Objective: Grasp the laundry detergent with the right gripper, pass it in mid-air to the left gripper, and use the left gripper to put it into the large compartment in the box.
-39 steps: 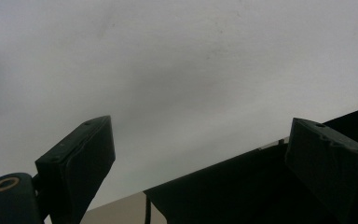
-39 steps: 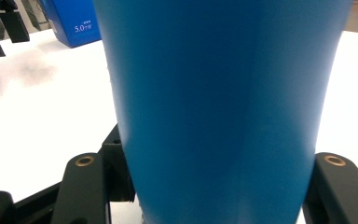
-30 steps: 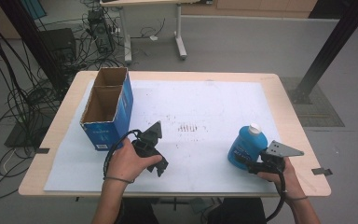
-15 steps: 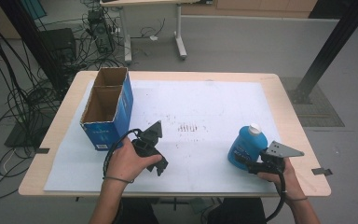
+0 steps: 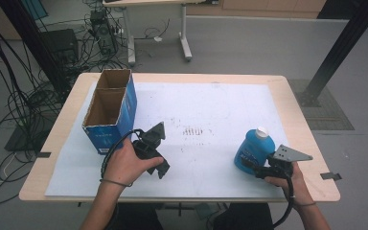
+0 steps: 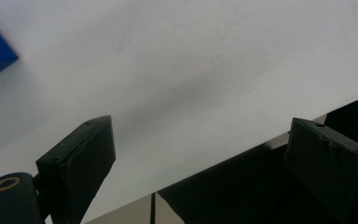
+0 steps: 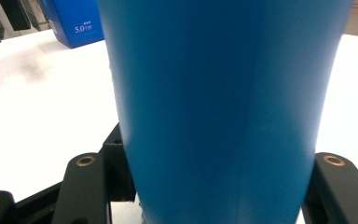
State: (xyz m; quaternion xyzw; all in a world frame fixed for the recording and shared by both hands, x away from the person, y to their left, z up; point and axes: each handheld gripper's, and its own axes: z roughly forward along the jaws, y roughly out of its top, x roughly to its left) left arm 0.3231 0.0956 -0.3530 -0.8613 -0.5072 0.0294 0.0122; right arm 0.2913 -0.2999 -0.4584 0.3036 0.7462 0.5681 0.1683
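Clamping the right tool (image 5: 250, 165) around the lower body of the blue plastic bottle with the white cap (image 5: 255, 147), with both black jaws pressing on its sides in the right gripper view. Keeping that bottle upright on the white paper sheet (image 5: 211, 110), near the front right of the pale wooden worktop (image 5: 292, 96) and well apart from the open-topped blue cardboard box with two compartments (image 5: 112, 129) at the left. Hovering the left tool (image 6: 200, 158) just beside the box's near corner, jaws spread wide and grasping nothing, facing bare sheet and the worktop's edge. Changing almost nothing against a second earlier: bottle standing on the same spot, right grip staying just as tight, left hand barely drifting. Probably meaning a settled grasp and a lift not yet begun; likely carrying the bottle across towards the box next, and needing a firm hold on that smooth, tapering plastic to avoid slipping.
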